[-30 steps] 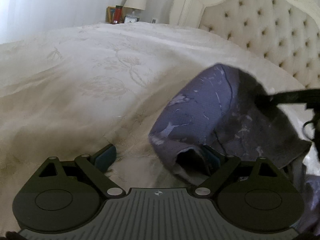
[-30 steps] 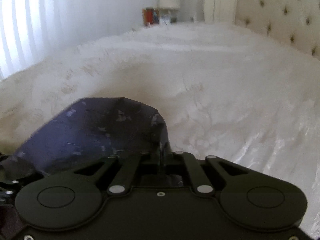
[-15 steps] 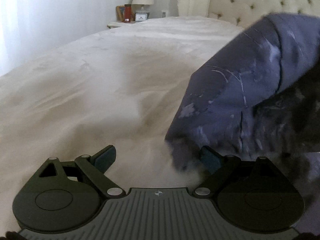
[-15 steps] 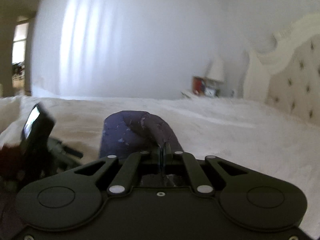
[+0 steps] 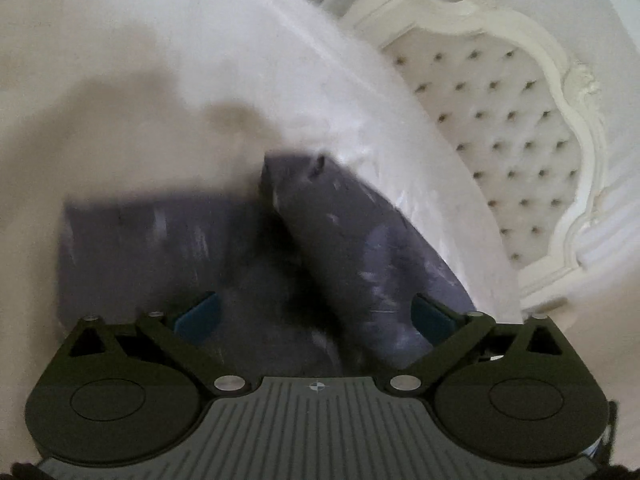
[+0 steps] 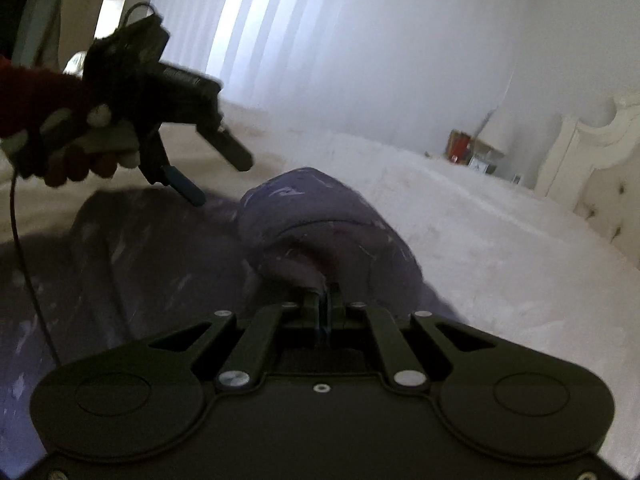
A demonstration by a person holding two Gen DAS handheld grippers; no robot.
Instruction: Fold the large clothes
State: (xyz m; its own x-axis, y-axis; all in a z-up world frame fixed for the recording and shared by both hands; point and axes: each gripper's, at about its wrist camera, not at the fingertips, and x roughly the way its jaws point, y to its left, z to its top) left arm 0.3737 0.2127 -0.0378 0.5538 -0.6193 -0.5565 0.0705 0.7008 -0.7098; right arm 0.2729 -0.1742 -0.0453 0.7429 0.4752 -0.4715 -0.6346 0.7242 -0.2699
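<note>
The dark purple-blue fabric garment with pale flecks (image 5: 360,256) lies on the cream-white bedspread (image 5: 160,80), spread over the part of the bed nearest both cameras. In the left wrist view one flat panel reaches toward the bed's left side, and a raised, rounded fold runs toward the headboard edge. The left gripper (image 5: 314,314) hangs above the cloth with its jaws wide apart, the teal pads (image 5: 198,314) clear of each other and nothing between them. In the right wrist view the right gripper (image 6: 324,300) has its jaws pressed together on an edge of the garment (image 6: 320,232), which humps up just ahead of the fingertips. The left gripper (image 6: 208,178) shows there too, held in a hand with a red sleeve, tilted down over the cloth. The cream tufted headboard (image 5: 508,132) stands along the bed's far edge
</note>
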